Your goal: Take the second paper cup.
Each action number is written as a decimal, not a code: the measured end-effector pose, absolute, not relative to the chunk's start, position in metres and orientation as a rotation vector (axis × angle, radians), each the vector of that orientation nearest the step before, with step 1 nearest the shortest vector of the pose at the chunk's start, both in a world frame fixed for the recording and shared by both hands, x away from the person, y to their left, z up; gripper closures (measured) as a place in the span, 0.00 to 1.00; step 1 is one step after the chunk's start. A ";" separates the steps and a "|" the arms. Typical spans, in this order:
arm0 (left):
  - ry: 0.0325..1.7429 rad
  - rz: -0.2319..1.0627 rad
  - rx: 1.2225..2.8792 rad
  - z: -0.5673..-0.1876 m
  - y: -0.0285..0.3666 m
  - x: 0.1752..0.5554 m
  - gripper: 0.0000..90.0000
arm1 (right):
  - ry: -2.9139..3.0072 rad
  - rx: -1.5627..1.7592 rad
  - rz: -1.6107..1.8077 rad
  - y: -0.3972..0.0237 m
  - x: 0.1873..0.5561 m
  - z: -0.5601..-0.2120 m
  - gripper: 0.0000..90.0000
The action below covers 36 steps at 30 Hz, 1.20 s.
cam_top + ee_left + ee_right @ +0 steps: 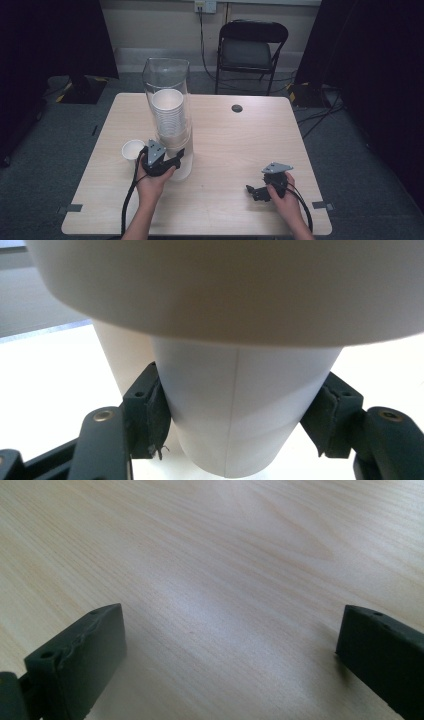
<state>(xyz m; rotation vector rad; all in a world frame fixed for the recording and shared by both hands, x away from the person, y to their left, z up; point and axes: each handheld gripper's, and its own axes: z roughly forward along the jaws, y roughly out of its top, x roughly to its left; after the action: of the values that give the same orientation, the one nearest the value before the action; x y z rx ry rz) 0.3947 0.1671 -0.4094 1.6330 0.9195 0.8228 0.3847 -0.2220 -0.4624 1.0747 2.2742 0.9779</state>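
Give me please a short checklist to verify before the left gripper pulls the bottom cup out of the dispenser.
1. Left gripper pads press both sides of the bottom paper cup: ok.
2. Cup wall not crushed: ok.
3. Cup stack sits straight in the clear dispenser tube: ok.
4. Loose paper cup stands apart, to the left gripper's left: ok.
5. Right gripper open on the wooden table, away from the dispenser: ok.
6. Next cup stays behind: cannot tell.

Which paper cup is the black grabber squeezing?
The left gripper squeezes the bottom white paper cup hanging beneath the clear dispenser tube, not the lone white paper cup standing beside it.
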 end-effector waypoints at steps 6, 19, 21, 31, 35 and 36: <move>1.043 0.733 1.904 -0.444 0.163 0.398 0.42 | 2.275 1.073 0.978 -0.222 0.385 -0.462 0.00; 0.912 0.623 1.885 -0.453 0.159 0.377 0.40 | 2.286 1.057 0.983 -0.222 0.386 -0.462 0.00; 0.895 0.631 1.887 -0.453 0.158 0.373 0.40 | 2.284 1.059 0.982 -0.222 0.386 -0.462 0.00; 0.838 0.597 1.904 -0.456 0.158 0.362 0.39 | 2.283 1.061 0.980 -0.222 0.386 -0.462 0.00; 0.813 0.575 1.906 -0.457 0.156 0.358 0.39 | 2.269 1.079 0.974 -0.220 0.385 -0.462 0.00; 0.809 0.563 1.901 -0.457 0.155 0.357 0.39 | 2.267 1.083 0.974 -0.219 0.385 -0.462 0.00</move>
<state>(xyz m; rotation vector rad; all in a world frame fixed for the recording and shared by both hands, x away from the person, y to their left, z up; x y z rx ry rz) 0.3570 0.1553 -0.4569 1.9006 0.8089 0.5629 0.3850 -0.2186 -0.4623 1.0828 2.2667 0.9735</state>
